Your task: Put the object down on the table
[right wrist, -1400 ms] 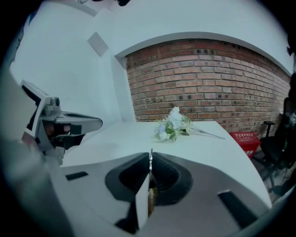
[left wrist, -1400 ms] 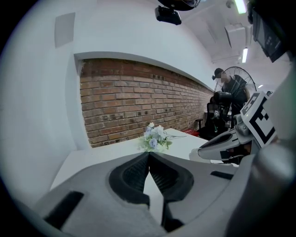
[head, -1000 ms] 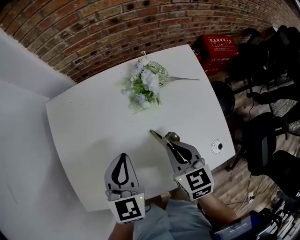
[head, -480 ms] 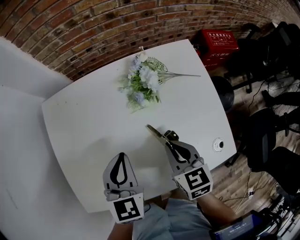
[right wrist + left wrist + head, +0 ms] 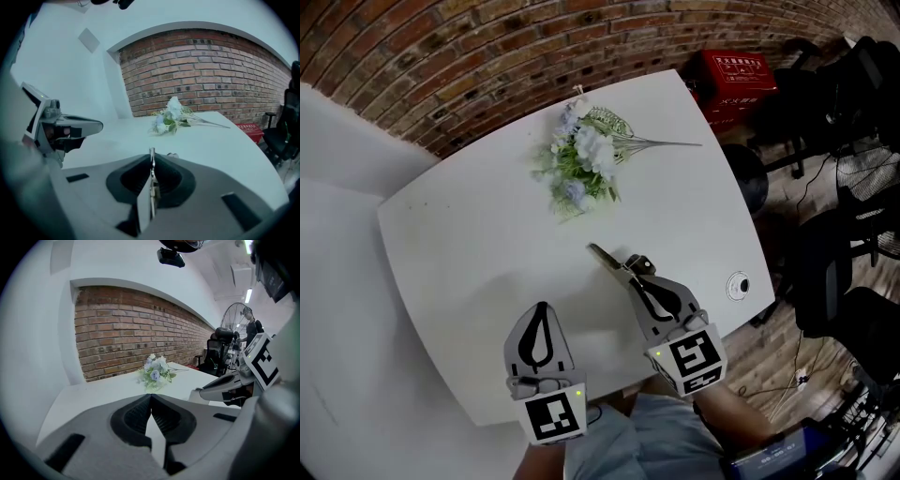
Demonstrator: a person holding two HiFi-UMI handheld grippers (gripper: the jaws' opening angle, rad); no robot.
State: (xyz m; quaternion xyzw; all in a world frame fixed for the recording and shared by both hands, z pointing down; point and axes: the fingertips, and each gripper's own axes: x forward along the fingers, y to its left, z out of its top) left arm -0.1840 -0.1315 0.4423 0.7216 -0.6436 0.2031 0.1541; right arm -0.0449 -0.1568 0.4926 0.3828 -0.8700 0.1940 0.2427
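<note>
Right gripper [image 5: 634, 278] had its jaws pressed together on a thin metal tool [image 5: 602, 255], seen edge-on in the right gripper view as a narrow blade [image 5: 152, 187] standing between the dark pads and poking up a little past their tips. From the head view the tool's brass-coloured end stuck out ahead of the jaws, pointing up and to the left over the near middle of the white table [image 5: 487, 244]; whether it touched the top could not be told. Left gripper [image 5: 543, 309] hung beside it, over the near edge of the table, with its jaws brought tip to tip and nothing between them [image 5: 151, 397]. Farther back on the table lay a bouquet [image 5: 581, 164] of pale flowers, well apart from both grippers. A round fitting [image 5: 738, 285] sat near the table's right edge. Beyond stood a brick wall [image 5: 487, 56] and a red crate [image 5: 739, 80].
</note>
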